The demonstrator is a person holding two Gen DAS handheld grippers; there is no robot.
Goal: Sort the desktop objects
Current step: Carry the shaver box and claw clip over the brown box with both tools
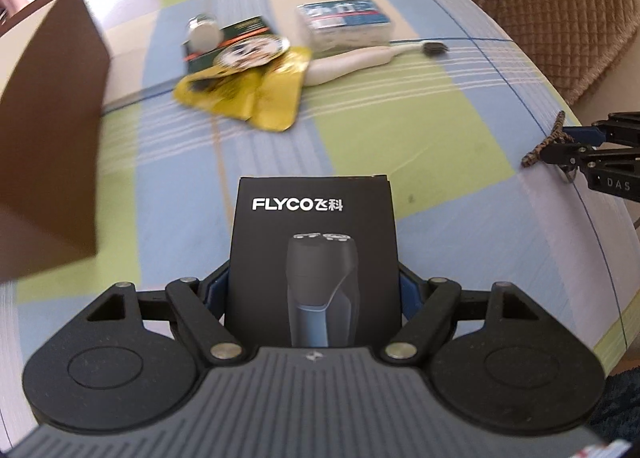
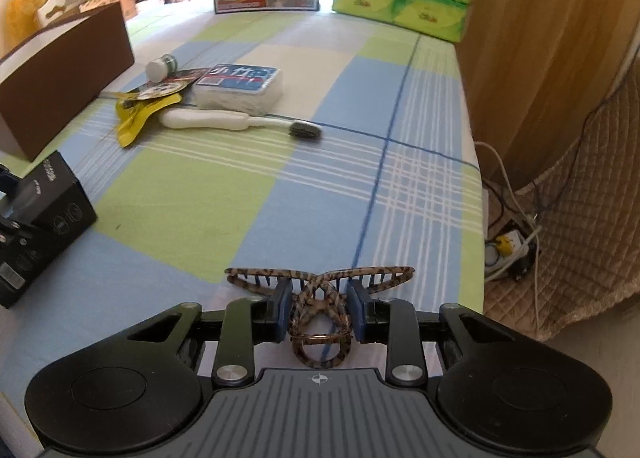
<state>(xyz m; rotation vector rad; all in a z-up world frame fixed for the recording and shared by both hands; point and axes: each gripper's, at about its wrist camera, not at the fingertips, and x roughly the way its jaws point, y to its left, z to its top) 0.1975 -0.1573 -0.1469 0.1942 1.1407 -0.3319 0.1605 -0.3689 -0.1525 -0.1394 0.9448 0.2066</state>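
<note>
Left tongs [image 1: 314,294] clamp the shaver box [image 1: 314,254]; right tongs [image 2: 320,308] pinch the hair claw [image 2: 320,298], both lifted off the desk [image 2: 280,197] for sorting

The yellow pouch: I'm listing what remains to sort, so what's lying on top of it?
A round printed card overlaps the yellow pouch, with a white-capped bottle just behind. Anything beneath the pouch is hidden.
</note>
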